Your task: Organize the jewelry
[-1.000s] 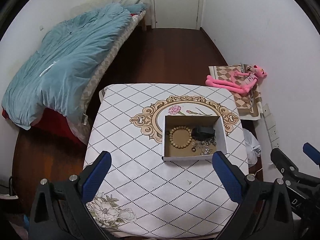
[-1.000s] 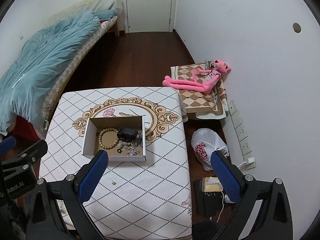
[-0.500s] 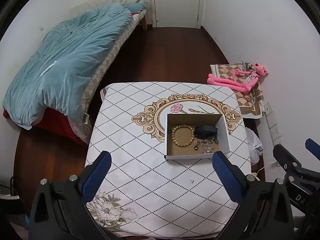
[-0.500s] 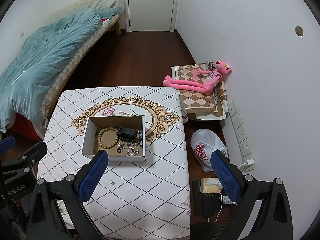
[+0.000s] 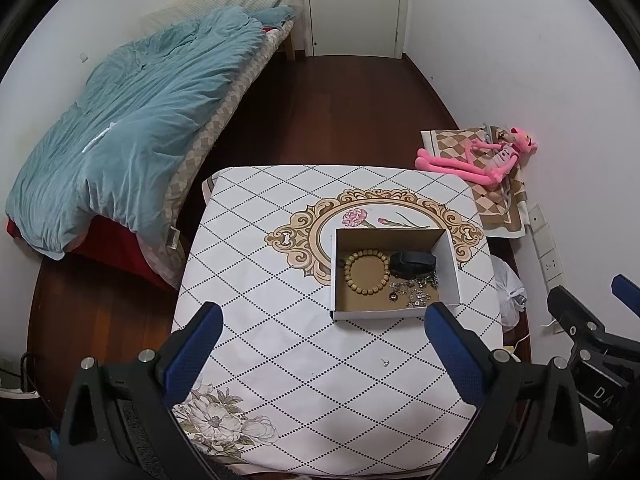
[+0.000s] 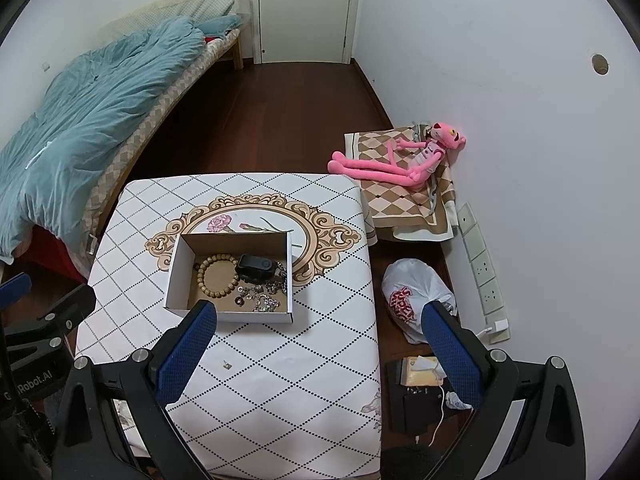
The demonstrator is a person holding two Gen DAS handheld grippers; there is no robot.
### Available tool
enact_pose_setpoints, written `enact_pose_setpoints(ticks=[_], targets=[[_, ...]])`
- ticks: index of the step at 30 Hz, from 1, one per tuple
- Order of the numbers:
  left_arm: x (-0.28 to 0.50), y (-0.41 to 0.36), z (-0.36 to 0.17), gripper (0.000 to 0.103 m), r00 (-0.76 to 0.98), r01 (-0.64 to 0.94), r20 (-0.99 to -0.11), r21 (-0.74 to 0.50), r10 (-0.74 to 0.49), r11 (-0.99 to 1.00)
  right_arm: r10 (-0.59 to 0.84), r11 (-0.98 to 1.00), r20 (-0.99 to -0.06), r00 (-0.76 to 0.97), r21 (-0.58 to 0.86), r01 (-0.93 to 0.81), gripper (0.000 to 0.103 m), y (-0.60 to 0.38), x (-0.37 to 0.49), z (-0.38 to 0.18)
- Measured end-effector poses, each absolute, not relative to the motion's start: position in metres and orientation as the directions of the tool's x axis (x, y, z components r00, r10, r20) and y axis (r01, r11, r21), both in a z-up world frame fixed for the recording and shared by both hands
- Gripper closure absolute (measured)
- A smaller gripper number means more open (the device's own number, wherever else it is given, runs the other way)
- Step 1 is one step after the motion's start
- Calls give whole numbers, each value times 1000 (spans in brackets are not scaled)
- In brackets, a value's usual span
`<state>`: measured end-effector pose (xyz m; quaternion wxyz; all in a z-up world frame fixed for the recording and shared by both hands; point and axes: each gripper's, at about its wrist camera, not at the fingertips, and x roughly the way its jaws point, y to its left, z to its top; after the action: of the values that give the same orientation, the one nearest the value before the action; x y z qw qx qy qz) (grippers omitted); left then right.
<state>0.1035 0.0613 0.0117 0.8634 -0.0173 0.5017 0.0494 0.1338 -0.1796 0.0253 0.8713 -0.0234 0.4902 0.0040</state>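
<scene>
left wrist: i hold the left gripper [image 5: 322, 328] spread wide above the table [image 5: 248, 280]; the box [image 5: 450, 268] holds a bead bracelet [image 5: 367, 272].

right wrist: my right gripper [image 6: 320, 326] is spread too, empty; a small item [image 6: 228, 365], possibly a stud, lies on the cloth near the box [image 6: 178, 272].

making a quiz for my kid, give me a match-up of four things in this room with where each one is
Things:
1. bead bracelet
2. small stud
3. pink plush
4. white bag

Places:
A. on the floor beside the table
B. in the box
C. on the checked mat by the wall
D. loose on the tablecloth, in front of the box

Pairs: 1-B, 2-D, 3-C, 4-A
</scene>
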Motion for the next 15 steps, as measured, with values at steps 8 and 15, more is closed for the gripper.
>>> enact_pose_setpoints(ticks=[8, 15], targets=[[103, 59, 13, 0, 495, -102, -865, 31, 78, 994, -13, 999, -856, 517, -34, -32, 0, -178, 133, 26], [101, 58, 14, 0, 496, -103, -865, 34, 81, 994, -11, 999, -859, 512, -35, -37, 0, -177, 131, 25]])
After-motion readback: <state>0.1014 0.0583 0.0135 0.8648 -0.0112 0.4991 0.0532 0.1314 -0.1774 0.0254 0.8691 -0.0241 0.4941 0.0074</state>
